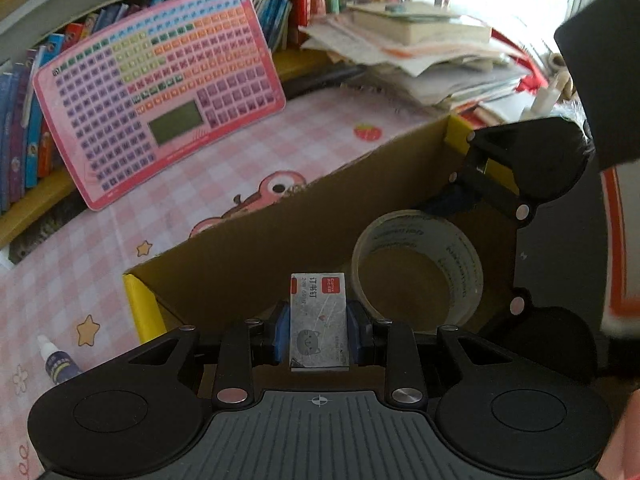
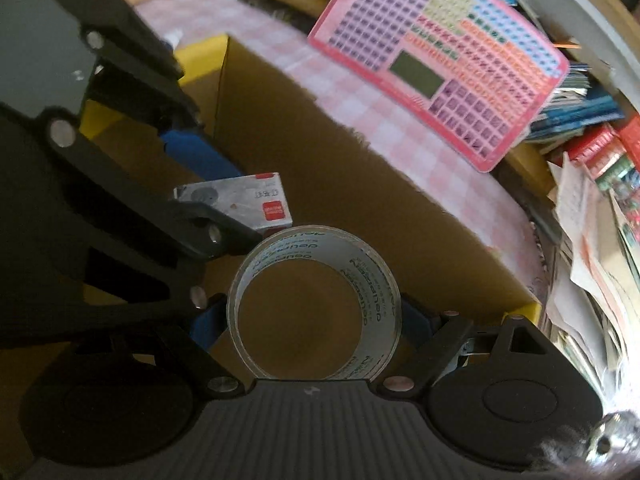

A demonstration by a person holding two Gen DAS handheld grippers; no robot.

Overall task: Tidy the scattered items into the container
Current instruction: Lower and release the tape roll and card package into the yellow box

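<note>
**Inspector:** Your left gripper [image 1: 319, 330] is clamped on a small grey staple box [image 1: 319, 322]; the blue fingers [image 1: 281, 334] press its two long sides. Printed on the box is a red label at the far end, the characters 订书钉, and a cat face at the near end. Smaller print beside the label is too blurred to read.

**Operator:** And my right one?

**Inspector:** Your right gripper [image 2: 316, 320] holds a roll of clear tape [image 2: 316, 312] with its fingers [image 2: 206, 320] set wide, one against each side of the roll. The liner carries repeated writing; it looks like "deli" but I cannot confirm it.

**Operator:** Where do both stand against the container?

**Inspector:** Both items hang over the open cardboard box [image 1: 256, 236], which has yellow corners. The staple box is just left of the tape roll, close but apart.

**Operator:** Anything outside?

**Inspector:** Left of your left fingers, a small dropper bottle [image 1: 56, 362] lies on the pink checked bench [image 1: 120, 240]. Beyond the box a pink keypad board [image 1: 160, 92] leans on a bookshelf. Its text is unreadable.
</note>
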